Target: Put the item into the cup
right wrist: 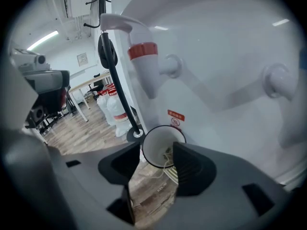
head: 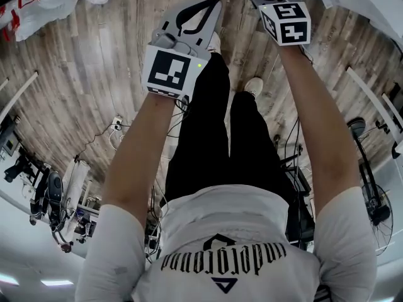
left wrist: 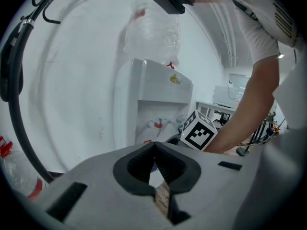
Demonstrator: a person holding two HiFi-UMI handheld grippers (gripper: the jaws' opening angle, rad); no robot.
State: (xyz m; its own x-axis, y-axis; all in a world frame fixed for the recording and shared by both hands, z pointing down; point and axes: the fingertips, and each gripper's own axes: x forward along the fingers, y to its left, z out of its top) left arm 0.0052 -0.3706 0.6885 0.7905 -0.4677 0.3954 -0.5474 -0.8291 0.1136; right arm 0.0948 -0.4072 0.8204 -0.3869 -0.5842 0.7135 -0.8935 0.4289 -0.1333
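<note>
Hovering by one cup (right wrist: 151,152), one item (right wrist: 168,156) inside: right tool (right wrist: 157,150) released; left tool (left wrist: 154,147) clenched, empty.

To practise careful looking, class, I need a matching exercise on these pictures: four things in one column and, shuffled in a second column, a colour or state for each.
Things
1. round white paper cup
2. left hand-held gripper
3. right hand-held gripper
4. plastic collar of the white dispenser tap

Colours and states
a. red
b. jaws apart
c. small item inside
d. jaws shut, nothing between them

Pairs: 1c, 2d, 3b, 4a
</note>
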